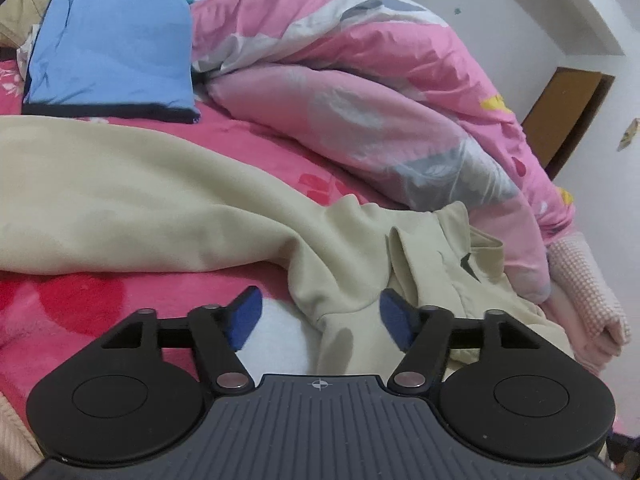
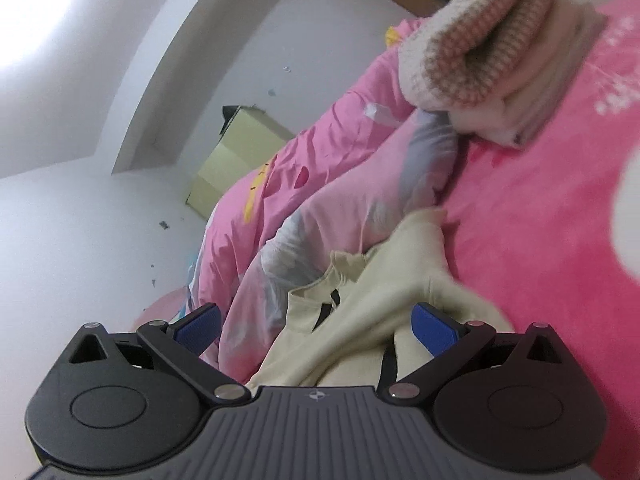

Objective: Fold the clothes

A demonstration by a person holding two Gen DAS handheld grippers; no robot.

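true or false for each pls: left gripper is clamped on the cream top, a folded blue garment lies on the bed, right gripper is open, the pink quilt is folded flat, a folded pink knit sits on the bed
1. The left gripper is clamped on the cream top. False: its jaws stand apart, with cloth lying between them but not pinched.
2. A folded blue garment lies on the pink bed sheet. True.
3. The right gripper is open. True.
4. The pink quilt is folded flat. False: it lies bunched in a rumpled heap.
5. A folded pink knit sits on the bed. True.
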